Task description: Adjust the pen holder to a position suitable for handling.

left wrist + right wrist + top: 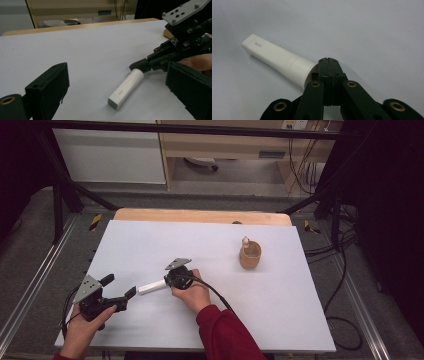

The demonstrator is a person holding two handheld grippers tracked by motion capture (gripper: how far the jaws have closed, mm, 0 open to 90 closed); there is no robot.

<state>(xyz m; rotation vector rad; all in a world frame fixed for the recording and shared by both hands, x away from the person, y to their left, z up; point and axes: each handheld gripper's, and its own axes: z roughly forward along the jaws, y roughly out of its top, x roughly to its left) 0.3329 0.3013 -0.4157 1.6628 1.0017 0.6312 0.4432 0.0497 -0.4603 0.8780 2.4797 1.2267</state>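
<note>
One white tube (pixel 277 60) was lain at the worktop's (pixel 210 240) seven o'clock, nudged by the right gripper's (pixel 328 65) closed, empty jaws, while the left gripper's (pixel 121 290) jaws were held wide open, nothing yet grasped.

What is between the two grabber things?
A white tube lies on the table between the open left gripper and the shut right gripper, seen in the high view and left gripper view.

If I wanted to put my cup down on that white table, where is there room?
The far left of the table, behind both grippers, is bare, and so is the near right corner, below the wooden cup. It is crowded near the front left, where the left gripper, white tube and right gripper sit close together.
</note>
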